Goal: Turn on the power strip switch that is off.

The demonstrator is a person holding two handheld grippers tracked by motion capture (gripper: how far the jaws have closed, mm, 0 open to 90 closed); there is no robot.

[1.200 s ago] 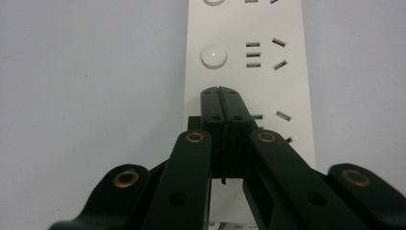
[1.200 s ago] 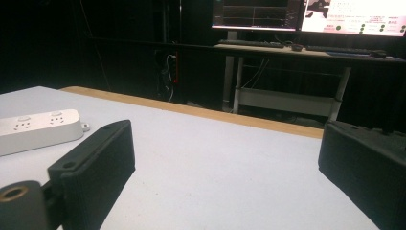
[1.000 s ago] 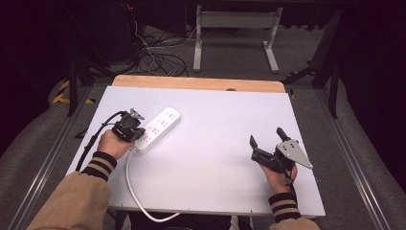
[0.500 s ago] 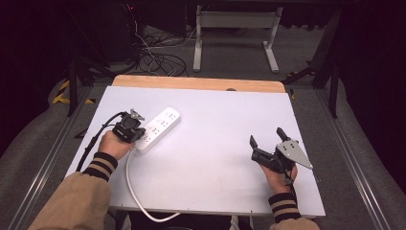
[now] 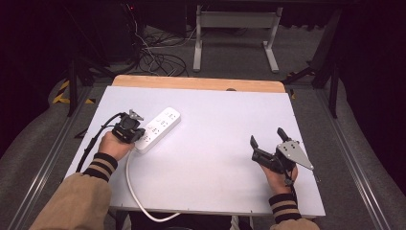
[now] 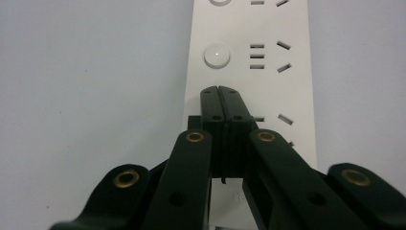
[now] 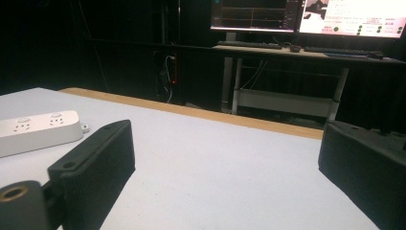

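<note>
Power strips: one, white power strip (image 5: 157,129), lying flat and slanted in the left-centre of the high view, on the white table top (image 5: 215,124).
Strip cord: one white cord (image 5: 136,194), runs from the strip's near end down to the table's bottom edge in the lower left of the high view.
Strip sockets seen: in the left gripper view the power strip (image 6: 268,72) runs up the middle of the frame; two round white buttons show fully or in part, each beside a set of slots.
Writing: none readable on the strip; monitors (image 7: 306,12) at the upper right of the right gripper view carry text too small to read.
Grippers: two, one per hand.
Left gripper (image 5: 129,128): left of centre in the high view, over the strip's near end; jaws pressed together with nothing between them, tips just over or on the strip face below a button, contact cannot be told.
Left hand (image 5: 114,145): wrapped under the gripper, striped cuff and tan sleeve running to the lower left corner.
Right gripper (image 5: 268,141): lower right of the high view, well apart from the strip; jaws spread wide, holding nothing, pointing toward the upper left.
Right hand (image 5: 277,175): grips from below, resting low over the table near its bottom edge.
Right gripper view: strip (image 7: 40,129) at the left edge, far beyond the wide-apart jaws.
</note>
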